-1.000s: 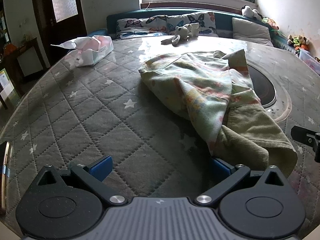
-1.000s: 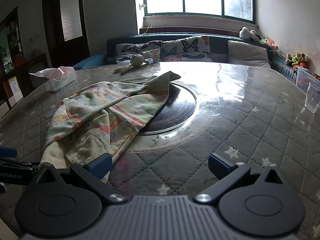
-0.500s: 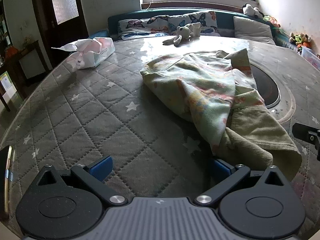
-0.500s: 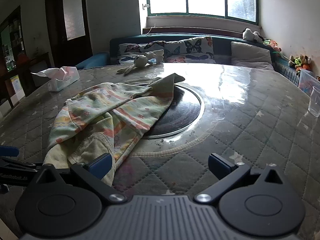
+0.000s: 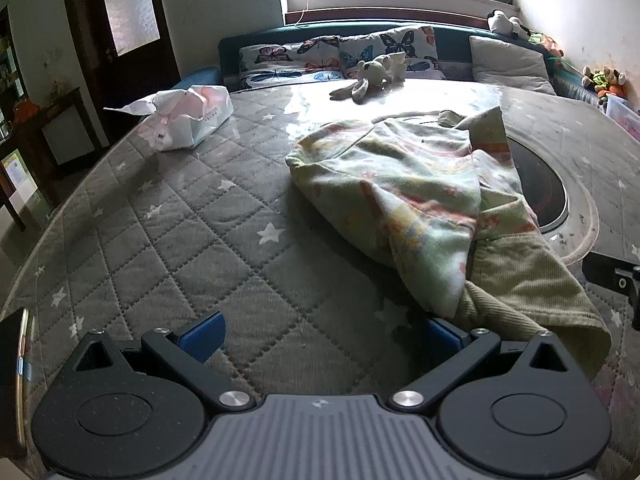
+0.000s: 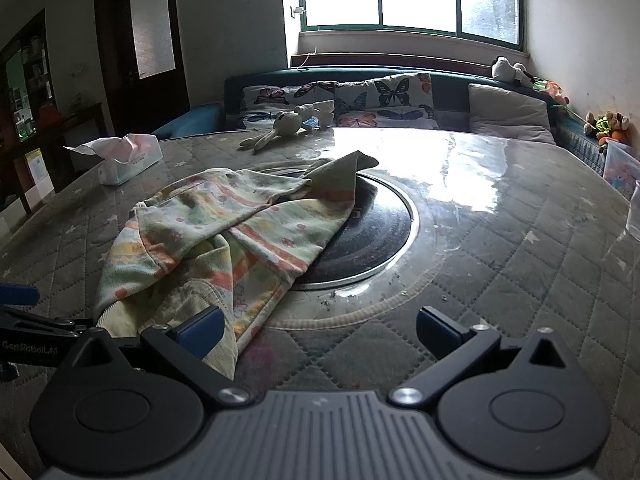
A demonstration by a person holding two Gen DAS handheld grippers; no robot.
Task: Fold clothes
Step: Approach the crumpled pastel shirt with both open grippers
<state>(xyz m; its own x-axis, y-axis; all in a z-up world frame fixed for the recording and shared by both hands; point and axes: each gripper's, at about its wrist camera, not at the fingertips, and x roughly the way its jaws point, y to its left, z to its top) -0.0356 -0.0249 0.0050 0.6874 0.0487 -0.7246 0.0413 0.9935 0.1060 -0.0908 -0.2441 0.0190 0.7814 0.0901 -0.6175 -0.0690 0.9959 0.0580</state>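
A crumpled pale-green garment (image 5: 420, 192) with an orange and yellow print and a ribbed olive hem lies bunched on the quilted round table (image 5: 192, 240). It also shows in the right wrist view (image 6: 224, 232), partly over the dark round hotplate (image 6: 376, 228). My left gripper (image 5: 322, 336) is open and empty, low over the table, its right finger beside the garment's hem. My right gripper (image 6: 318, 328) is open and empty, its left finger close to the hem's near corner.
A tissue box (image 5: 188, 116) stands at the table's far left. A plush rabbit (image 5: 368, 76) lies at the far edge, before a bench with butterfly cushions (image 6: 360, 104). A clear cup (image 6: 634, 212) is at the right edge. A phone (image 5: 16, 376) lies near the left.
Both cameras have drawn back and risen slightly, so the garment looks a little farther off. The garment has not moved and both grippers stay open.
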